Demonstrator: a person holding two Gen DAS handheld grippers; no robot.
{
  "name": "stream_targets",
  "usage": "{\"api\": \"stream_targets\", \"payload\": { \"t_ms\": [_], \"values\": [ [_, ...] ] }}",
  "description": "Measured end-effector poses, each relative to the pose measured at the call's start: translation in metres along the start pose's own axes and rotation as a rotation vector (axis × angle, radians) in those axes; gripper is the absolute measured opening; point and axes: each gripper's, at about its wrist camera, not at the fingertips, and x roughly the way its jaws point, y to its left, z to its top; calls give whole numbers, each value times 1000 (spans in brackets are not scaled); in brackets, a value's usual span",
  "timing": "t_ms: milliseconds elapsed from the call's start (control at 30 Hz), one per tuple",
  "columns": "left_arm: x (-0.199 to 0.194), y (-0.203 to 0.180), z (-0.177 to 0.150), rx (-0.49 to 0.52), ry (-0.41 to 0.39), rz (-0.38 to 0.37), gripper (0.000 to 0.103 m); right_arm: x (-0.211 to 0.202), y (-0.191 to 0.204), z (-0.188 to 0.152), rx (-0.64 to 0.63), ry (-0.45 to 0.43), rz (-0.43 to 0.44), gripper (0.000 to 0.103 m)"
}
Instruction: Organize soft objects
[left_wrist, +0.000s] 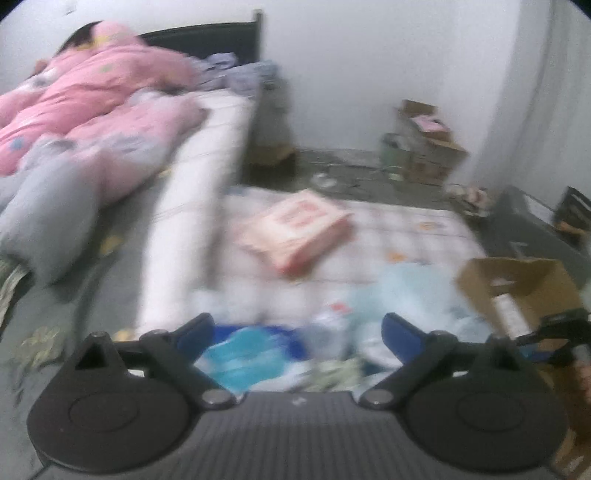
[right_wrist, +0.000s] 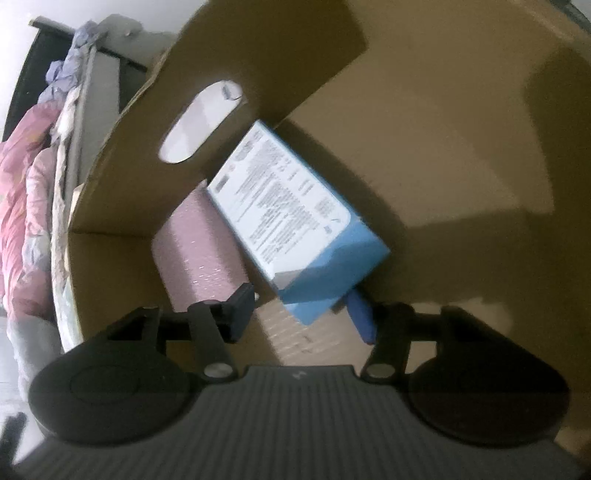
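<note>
**Inspector:** Left gripper (left_wrist: 297, 328)?

**Clerk:** Its jaws stand wide apart with nothing between them. It hangs over a heap of soft packs on a quilted mat (left_wrist: 424, 221): a blue pack (left_wrist: 240, 354) just ahead of the left finger, pale packs (left_wrist: 402, 291) ahead of the right finger. The view is blurred, so what the packs contain cannot be told.

**Inspector:** Anything else on the mat?

**Clerk:** A pink pack (left_wrist: 295, 230) lies further off, apart from the heap. A cardboard box (left_wrist: 517, 284) stands at the mat's right edge. To the left is a bed (left_wrist: 207, 155) with a pink quilt (left_wrist: 96, 96) on it.

**Inspector:** Right gripper (right_wrist: 303, 306)?

**Clerk:** It points down into the box (right_wrist: 443, 147). A blue carton (right_wrist: 295, 218) sits between its fingers, tilted, its printed white face up. The jaws are partly open. The carton's lower corner lies near the right finger, but the left finger is clear of it, so there is no grip.

**Inspector:** What else is inside the box?

**Clerk:** A pink roll (right_wrist: 201, 251) lies beside the carton, touching its left side, under a flap (right_wrist: 207, 122) with a handle slot.
</note>
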Motion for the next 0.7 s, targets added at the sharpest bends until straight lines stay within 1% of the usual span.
{"api": "stream_targets", "payload": {
  "t_ms": [67, 133, 233, 300, 400, 467, 500, 567, 633, 700],
  "values": [
    [-1, 24, -9, -45, 0, 10, 98, -2, 3, -3, -8, 4, -3, 55],
    [-1, 45, -18, -98, -12, 2, 98, -5, 4, -7, -15, 17, 7, 56],
    [-1, 67, -32, -155, -29, -8, 98, -18, 10, -17, -40, 16, -5, 58],
    [1, 75, -40, -165, -30, -19, 98, -34, 18, -25, -80, 5, -24, 58],
    [2, 76, -53, -144, -42, -29, 97, -61, 35, -30, -164, -16, -19, 58],
    [4, 77, -58, -129, -51, -29, 95, -75, 58, -36, -229, -29, 7, 59],
    [6, 78, -59, -125, -54, -27, 92, -80, 73, -40, -264, -32, 31, 59],
    [9, 81, -60, -121, -56, -22, 88, -85, 106, -49, -331, -26, 86, 59],
    [12, 86, -59, -116, -57, -13, 83, -81, 145, -60, -402, -6, 153, 59],
    [16, 93, -55, -116, -51, -1, 73, -69, 188, -71, -468, 31, 217, 59]
  ]
}}
